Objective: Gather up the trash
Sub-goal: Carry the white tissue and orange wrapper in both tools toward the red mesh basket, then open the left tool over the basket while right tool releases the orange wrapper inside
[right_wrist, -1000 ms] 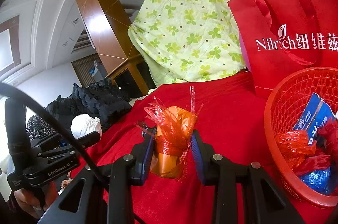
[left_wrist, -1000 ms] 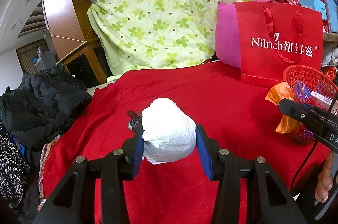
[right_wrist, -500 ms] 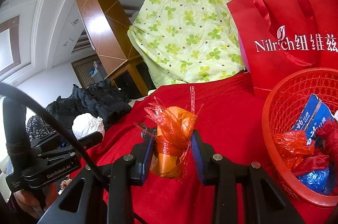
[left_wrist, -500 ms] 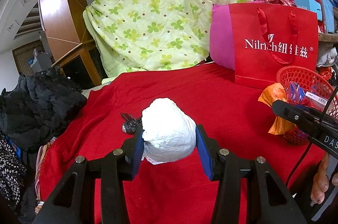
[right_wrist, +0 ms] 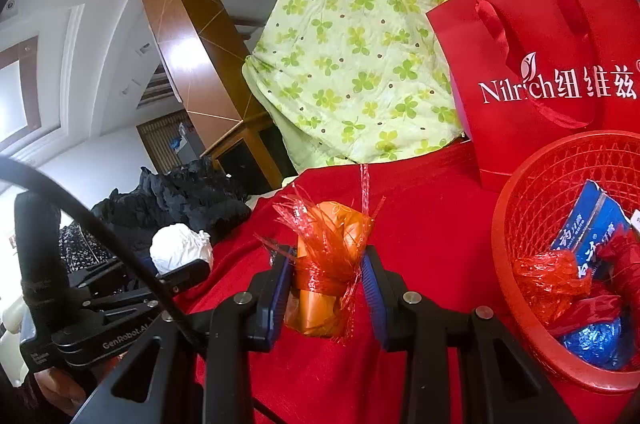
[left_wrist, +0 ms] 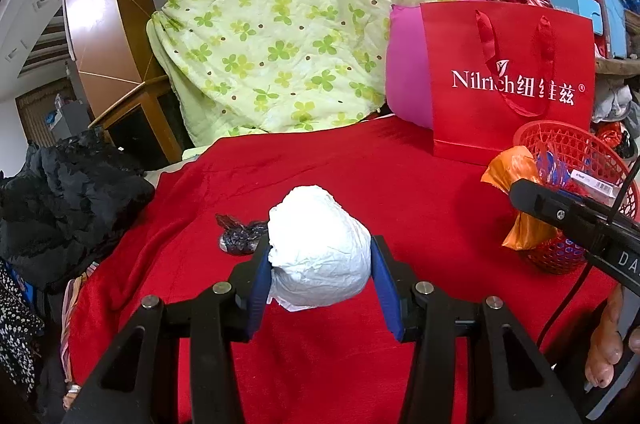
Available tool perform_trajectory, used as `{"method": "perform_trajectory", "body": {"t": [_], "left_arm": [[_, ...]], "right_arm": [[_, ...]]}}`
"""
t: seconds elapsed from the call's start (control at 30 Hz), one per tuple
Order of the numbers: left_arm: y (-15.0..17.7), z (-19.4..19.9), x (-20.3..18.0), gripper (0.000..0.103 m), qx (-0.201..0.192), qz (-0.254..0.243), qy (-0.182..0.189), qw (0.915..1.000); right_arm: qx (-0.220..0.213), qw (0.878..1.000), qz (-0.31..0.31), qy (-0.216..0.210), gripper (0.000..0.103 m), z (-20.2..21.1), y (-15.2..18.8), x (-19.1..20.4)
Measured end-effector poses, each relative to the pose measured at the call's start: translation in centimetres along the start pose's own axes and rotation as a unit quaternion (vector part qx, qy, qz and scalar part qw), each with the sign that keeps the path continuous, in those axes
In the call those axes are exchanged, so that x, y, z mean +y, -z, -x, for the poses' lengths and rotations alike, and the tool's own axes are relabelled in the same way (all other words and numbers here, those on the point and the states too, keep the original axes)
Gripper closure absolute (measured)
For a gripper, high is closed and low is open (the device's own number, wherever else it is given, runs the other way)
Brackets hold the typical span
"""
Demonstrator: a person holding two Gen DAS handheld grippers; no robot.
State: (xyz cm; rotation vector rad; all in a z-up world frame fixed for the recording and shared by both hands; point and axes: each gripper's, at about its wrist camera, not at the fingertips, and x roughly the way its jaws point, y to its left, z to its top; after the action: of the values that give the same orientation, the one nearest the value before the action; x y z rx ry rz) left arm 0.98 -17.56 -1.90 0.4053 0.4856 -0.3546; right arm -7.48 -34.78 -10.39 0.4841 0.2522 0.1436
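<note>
White crumpled paper (left_wrist: pixel 318 250) sits clamped in the left hand-held gripper (left_wrist: pixel 320 280) above the red-covered worktop (left_wrist: pixel 400 191). Right hand-held gripper (right_wrist: pixel 326 288) pinches an orange wrapper bundle (right_wrist: pixel 326 264) just beside the red basket (right_wrist: pixel 520 207) near the right edge.

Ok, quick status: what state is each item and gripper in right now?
left gripper: shut on the white paper wad, held above the red cloth.
right gripper: shut on the orange wrapper bundle.
red basket: upright, partly filled with wrappers.
dark wrapper: lying loose on the cloth.
red gift bag: standing upright.
</note>
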Motion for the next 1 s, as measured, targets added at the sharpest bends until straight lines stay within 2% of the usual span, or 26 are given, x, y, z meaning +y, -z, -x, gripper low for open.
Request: {"method": "perform_trajectory", "body": {"t": [1.0], "left_arm": [[-1.9, 0.3, -3.3, 0.053, -0.015, -0.036, 0.029, 0.9988]], "right_arm": [[-0.046, 0.999, -0.023, -0.002, 0.066, 3.1, -0.4, -0.7]]}}
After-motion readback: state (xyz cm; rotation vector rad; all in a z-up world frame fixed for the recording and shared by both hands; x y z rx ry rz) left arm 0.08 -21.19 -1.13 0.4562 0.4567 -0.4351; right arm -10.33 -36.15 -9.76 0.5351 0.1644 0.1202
